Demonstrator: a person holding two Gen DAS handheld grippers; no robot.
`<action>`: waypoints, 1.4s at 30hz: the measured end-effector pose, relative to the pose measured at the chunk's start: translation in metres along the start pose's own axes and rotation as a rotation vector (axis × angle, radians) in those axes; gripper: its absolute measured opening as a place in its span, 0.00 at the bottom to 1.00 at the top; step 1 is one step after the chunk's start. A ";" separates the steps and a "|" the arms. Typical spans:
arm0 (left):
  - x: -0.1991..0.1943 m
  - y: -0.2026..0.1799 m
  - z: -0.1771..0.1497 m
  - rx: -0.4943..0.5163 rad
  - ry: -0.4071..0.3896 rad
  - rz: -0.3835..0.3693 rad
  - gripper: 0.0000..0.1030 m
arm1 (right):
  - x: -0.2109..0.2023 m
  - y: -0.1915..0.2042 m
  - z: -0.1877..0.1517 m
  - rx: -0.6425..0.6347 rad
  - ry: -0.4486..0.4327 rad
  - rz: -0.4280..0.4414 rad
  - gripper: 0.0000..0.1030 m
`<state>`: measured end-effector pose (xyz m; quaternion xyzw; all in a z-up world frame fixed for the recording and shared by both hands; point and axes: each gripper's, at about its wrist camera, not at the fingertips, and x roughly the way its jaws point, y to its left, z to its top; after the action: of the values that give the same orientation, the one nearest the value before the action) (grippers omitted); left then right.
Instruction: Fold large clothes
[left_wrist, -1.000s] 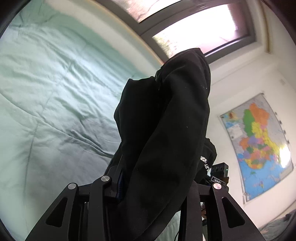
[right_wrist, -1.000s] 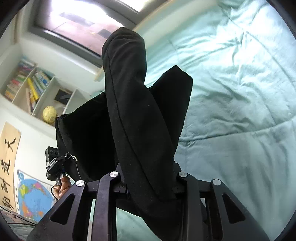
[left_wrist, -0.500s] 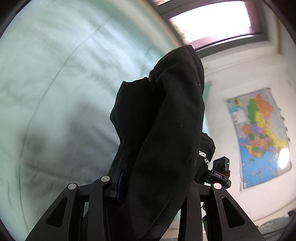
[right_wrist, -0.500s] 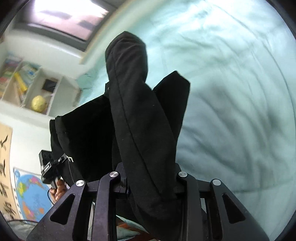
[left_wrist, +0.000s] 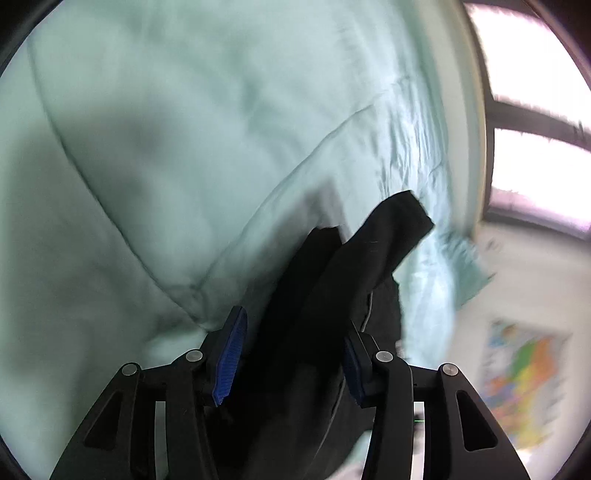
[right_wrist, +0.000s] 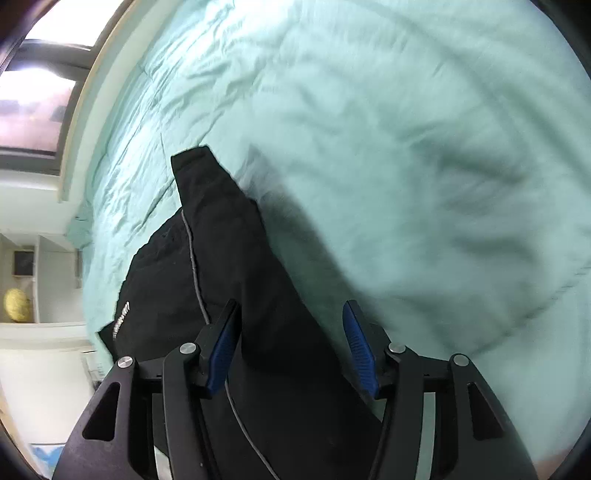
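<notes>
A large black garment (left_wrist: 332, 280) lies down onto the pale green quilt (left_wrist: 155, 177). It runs between the fingers of my left gripper (left_wrist: 293, 321), whose jaws are opening; the blue pads (left_wrist: 229, 354) show bare and no longer pinch the cloth. In the right wrist view the same black garment (right_wrist: 236, 258), with a grey cord and white lettering, passes between the fingers of my right gripper (right_wrist: 291, 306). Its jaws are opening too, and its blue pads (right_wrist: 358, 347) stand apart from the cloth. Both grippers point down at the bed.
The quilt (right_wrist: 388, 129) fills most of both views. A window (left_wrist: 535, 122) and a coloured wall map (left_wrist: 524, 384) are at the right of the left wrist view. A shelf with a yellow ball (right_wrist: 16, 304) sits beyond the bed's edge.
Both grippers have dropped toward the bed and rolled. Their jaws have parted from the black garment, which hung upright in them before and now rests on the quilt.
</notes>
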<state>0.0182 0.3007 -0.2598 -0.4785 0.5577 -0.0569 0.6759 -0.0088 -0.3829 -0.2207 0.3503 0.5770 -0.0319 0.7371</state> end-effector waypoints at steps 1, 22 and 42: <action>-0.009 -0.015 -0.002 0.064 -0.023 0.044 0.48 | -0.014 0.013 -0.005 -0.049 -0.029 -0.035 0.59; 0.114 -0.135 -0.071 0.591 0.137 0.370 0.52 | 0.102 0.174 -0.060 -0.493 0.149 -0.271 0.63; -0.017 -0.265 -0.136 0.844 -0.160 0.336 0.52 | -0.067 0.212 -0.087 -0.522 -0.123 -0.323 0.71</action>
<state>0.0228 0.0899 -0.0490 -0.0672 0.5014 -0.1316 0.8525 -0.0077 -0.1992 -0.0685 0.0504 0.5680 -0.0204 0.8212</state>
